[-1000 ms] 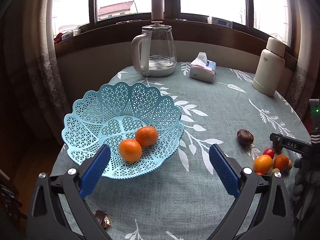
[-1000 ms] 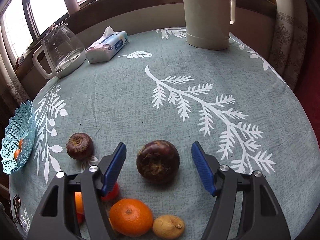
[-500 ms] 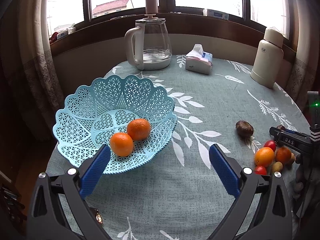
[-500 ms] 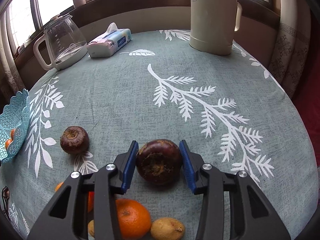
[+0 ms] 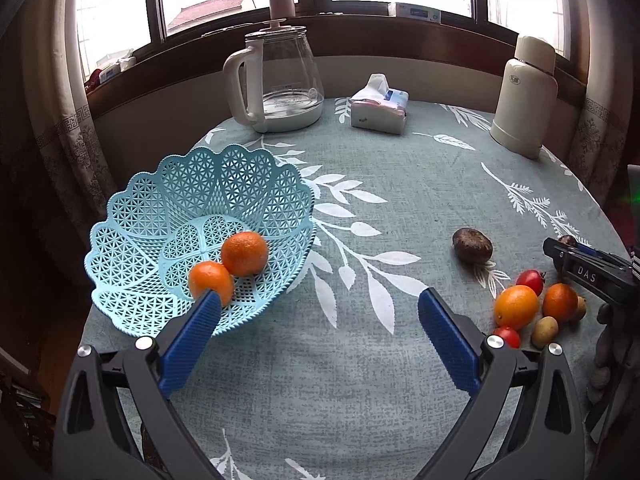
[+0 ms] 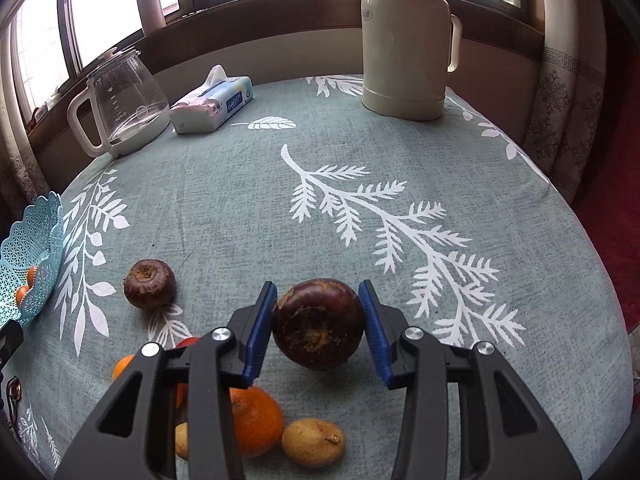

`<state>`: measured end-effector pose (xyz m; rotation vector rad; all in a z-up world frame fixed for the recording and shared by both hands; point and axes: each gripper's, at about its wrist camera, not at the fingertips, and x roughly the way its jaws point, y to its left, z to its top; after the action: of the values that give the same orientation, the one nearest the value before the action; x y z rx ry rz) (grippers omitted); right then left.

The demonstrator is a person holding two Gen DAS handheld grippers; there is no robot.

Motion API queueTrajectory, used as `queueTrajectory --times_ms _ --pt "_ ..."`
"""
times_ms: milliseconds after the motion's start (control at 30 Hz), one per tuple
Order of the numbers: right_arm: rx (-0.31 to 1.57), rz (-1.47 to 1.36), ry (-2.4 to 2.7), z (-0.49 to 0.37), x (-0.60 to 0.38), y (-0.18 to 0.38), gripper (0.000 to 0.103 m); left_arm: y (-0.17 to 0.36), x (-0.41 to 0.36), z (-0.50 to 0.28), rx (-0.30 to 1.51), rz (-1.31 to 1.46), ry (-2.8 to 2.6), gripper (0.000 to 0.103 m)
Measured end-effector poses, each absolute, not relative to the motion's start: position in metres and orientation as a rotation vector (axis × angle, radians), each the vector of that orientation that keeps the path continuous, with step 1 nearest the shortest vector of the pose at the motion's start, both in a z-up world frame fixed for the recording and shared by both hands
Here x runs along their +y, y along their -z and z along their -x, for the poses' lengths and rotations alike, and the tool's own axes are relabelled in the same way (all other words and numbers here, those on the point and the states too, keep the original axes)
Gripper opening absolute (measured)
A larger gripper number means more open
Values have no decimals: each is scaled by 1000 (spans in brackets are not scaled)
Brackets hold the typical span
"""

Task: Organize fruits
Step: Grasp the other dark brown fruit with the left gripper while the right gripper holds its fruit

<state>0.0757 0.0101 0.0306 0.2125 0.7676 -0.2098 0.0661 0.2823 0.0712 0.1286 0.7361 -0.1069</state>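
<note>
**Dark fruit clamped in right tool, two oranges in basket**

Right tool (image 6: 318,322): blue ribbed pads clenched on both sides of a round, dark maroon fruit (image 6: 319,323), rough brown scar facing the camera; whether lifted off the cloth or resting, cannot tell. "DAS" printed in white on this tool's black body in the left view. Left tool (image 5: 320,334): released, pads spread wide, nothing between, just in front of the basket (image 5: 160,216).

Basket: pale blue plastic lattice, scalloped rim, at the left of the surface (image 6: 248,208); two dimpled oranges (image 5: 244,253) inside, touching. Second dark fruit (image 6: 149,285) alone on the grey-green woven cloth with white leaf print. Loose cluster near the right tool: orange (image 5: 516,306), small red tomatoes (image 5: 530,282), yellowish oval fruits (image 6: 313,443).

Further back: glass kettle (image 5: 278,80) with white handle, soft tissue pack (image 6: 212,102) with small blue label, unreadable, and cream flask (image 6: 404,36).
</note>
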Motion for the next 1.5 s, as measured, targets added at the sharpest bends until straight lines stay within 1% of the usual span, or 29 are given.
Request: queueTrajectory --times_ms 533,1000,1067,1200,1267,1400,1500 --pt "725 -283 234 -58 -16 -33 43 -59 218 -98 826 -112 212 100" --pt "699 -282 270 -53 -21 -33 43 -44 161 -120 859 -139 315 100" --pt "698 -283 271 -53 -21 -33 43 -42 157 -123 864 -130 330 94" --pt "696 -284 270 -53 -21 -33 43 -37 152 -128 882 -119 355 91" --pt "699 -284 269 -53 -20 -33 43 -34 151 -130 888 -115 364 85" --pt "703 -279 264 -54 -19 -32 43 -28 150 -134 905 -103 377 80" --pt "704 -279 264 -54 -18 -32 43 -23 151 -139 920 -90 383 72"
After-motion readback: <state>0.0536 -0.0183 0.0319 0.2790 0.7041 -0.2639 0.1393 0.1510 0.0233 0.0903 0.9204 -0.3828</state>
